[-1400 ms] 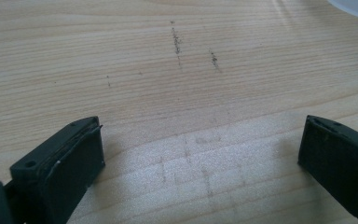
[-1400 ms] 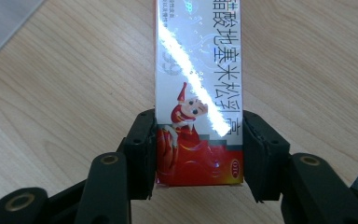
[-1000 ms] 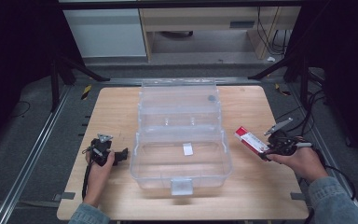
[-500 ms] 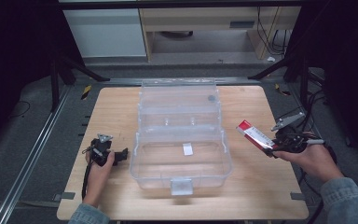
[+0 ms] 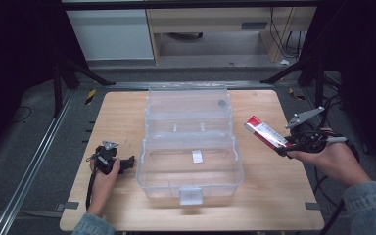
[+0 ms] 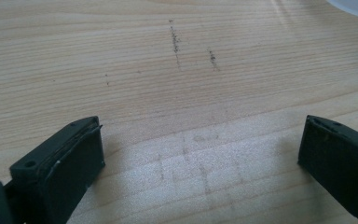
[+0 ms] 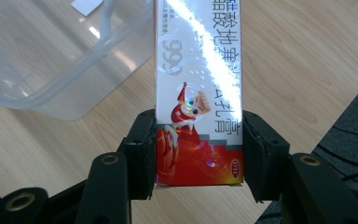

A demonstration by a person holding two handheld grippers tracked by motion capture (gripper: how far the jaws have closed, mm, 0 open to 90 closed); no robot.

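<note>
While clamped in right tongs, red-white box above table.

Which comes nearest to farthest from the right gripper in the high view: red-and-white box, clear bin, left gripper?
1. Red-and-white box: clamped in the right gripper.
2. Clear bin: mid-table, to its left.
3. Left gripper: beyond the bin, at the table's left side.

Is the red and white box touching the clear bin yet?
Apart. The high view shows the red and white box held in the right gripper, wood showing before the clear bin.
</note>
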